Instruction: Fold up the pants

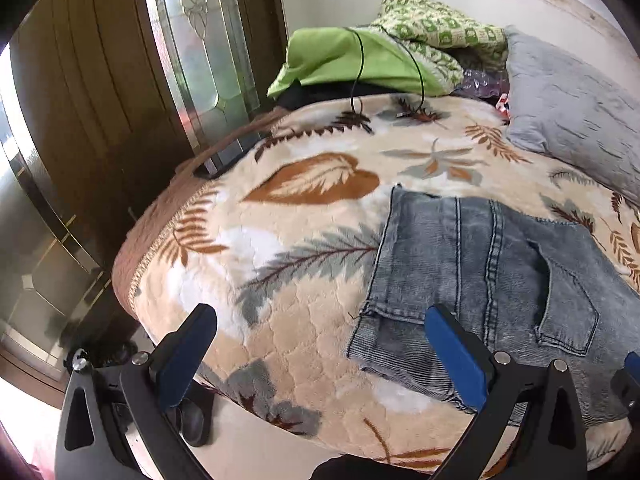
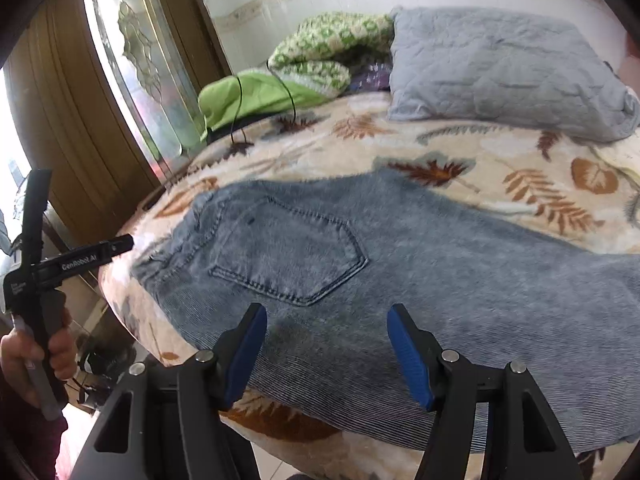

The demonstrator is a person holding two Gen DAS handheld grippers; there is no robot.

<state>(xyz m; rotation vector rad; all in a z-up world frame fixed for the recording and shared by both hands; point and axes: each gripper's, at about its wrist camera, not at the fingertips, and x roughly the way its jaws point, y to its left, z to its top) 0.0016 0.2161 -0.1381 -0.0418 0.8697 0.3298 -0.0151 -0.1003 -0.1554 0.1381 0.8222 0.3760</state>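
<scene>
Item: grey jeans [image 2: 360,264], long axis crosswise, lay directly under my gaping, empty right gripper [image 2: 326,354]; my left gripper [image 1: 320,352], likewise wide and empty, flanked their waist end.

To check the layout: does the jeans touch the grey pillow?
Apart. The right wrist view shows a strip of blanket between jeans and pillow.
</scene>
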